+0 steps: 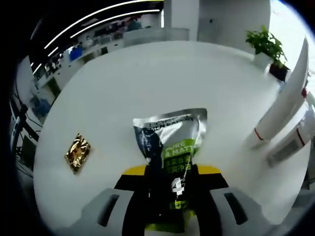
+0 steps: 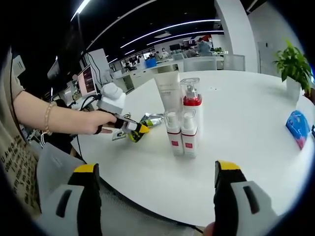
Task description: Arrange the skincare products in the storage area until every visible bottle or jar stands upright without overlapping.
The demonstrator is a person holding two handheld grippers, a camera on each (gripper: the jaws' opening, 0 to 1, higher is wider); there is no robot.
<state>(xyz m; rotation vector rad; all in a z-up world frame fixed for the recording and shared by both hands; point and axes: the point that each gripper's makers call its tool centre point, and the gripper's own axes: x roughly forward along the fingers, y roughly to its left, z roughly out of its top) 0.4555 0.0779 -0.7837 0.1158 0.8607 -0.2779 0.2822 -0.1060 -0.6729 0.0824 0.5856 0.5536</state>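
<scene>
Clearly, a silver and green sachet is pinched between the jaws of the left claw and is held just above the white table. A small gold packet is seen lying flat to one side. The right claw is kept wide apart, with nothing in it. Ahead of it, a white tube, a red-collared pump bottle and two small bottles are found upright, close together. A blue packet is placed well apart from them.

One sachet, one gold packet, one tube, three bottles, one blue pack
</scene>
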